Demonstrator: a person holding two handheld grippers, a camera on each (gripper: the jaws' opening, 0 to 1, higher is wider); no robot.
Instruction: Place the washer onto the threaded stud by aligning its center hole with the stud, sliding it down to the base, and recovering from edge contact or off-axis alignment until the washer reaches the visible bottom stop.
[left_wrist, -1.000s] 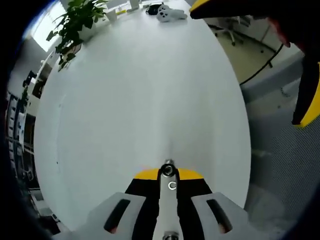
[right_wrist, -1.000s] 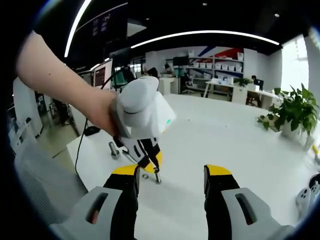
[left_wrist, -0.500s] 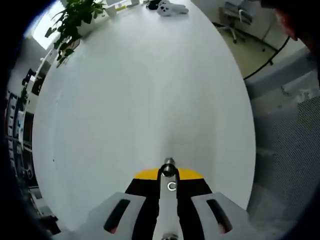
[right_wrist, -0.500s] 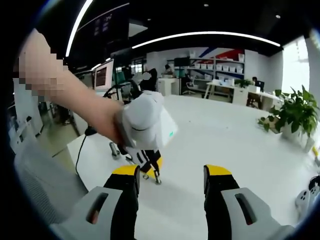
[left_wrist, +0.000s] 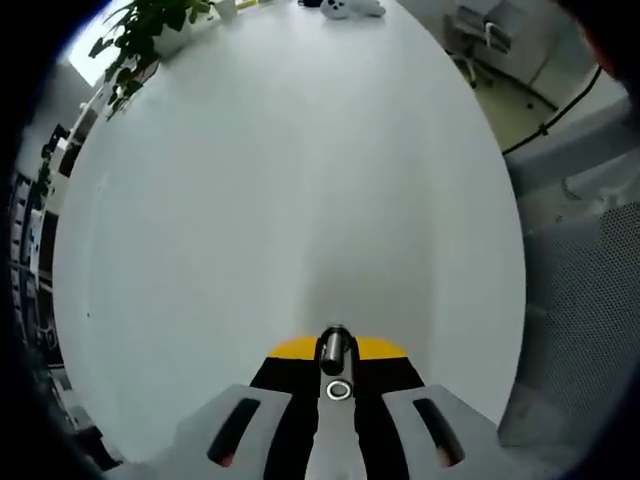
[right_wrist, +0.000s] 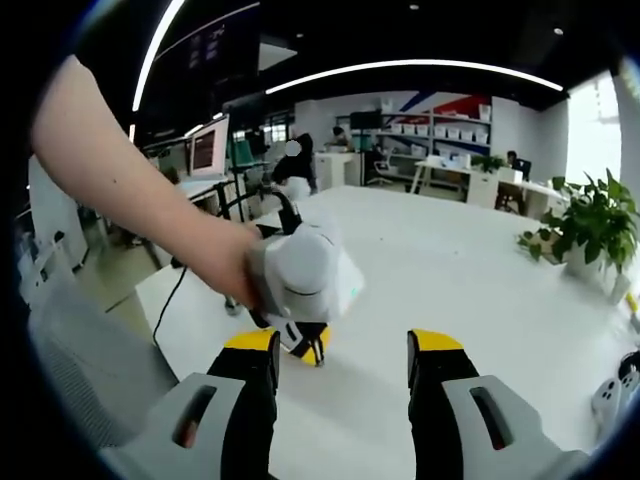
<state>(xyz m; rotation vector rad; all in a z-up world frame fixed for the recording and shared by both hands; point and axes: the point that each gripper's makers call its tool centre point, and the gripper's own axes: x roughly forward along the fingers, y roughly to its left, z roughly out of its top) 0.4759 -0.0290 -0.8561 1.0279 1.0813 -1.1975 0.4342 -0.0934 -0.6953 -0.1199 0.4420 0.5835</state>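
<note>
The left gripper (left_wrist: 334, 372) has its 2 jaws pressed together on a slim metal stud (left_wrist: 333, 349), whose long axis runs forward along the jaws, tip toward the matte white table (left_wrist: 280, 190). A small bright washer (left_wrist: 339, 390), a thin steel ring, lies on that shaft just behind the tip. The right gripper (right_wrist: 341, 350) stands well apart, its yellow-tipped black jaws wide and empty.

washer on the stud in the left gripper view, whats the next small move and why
Probably ease the left gripper a little further down along the stud. The washer lies between the closed jaws, just short of the stud's tip. Whether it has reached the base cannot be told, so go gently.
</note>
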